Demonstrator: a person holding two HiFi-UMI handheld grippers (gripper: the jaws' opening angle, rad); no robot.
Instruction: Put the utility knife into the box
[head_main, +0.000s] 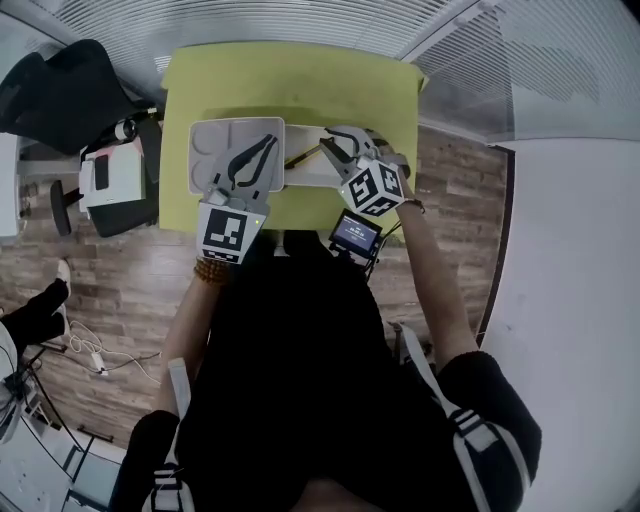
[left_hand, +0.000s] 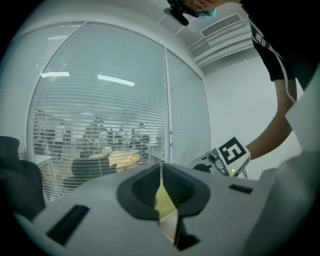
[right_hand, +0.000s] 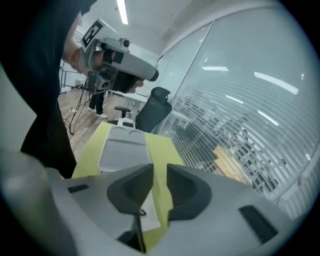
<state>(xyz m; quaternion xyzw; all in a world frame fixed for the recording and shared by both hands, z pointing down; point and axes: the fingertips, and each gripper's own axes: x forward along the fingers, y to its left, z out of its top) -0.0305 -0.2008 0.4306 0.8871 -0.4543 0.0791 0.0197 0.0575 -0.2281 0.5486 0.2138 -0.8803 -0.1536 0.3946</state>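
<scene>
Shows left tongs (head_main: 268, 142) clenched, empty, above the grey tray (head_main: 215, 140) on the yellow tabletop (head_main: 290, 85); right tongs (head_main: 332, 142) slightly parted, gripping nothing, raised over a white box (head_main: 305, 176) beside the tray, utility knife (head_main: 303, 156) lying on it

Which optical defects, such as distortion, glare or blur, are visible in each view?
Head view: strong fisheye bending at the edges; the yellow-green rectangular table is evenly lit. Left gripper view: dark round vignette, light streaks on the white-slatted glass wall. Right gripper view: the bright ceiling light strip glares.
</scene>
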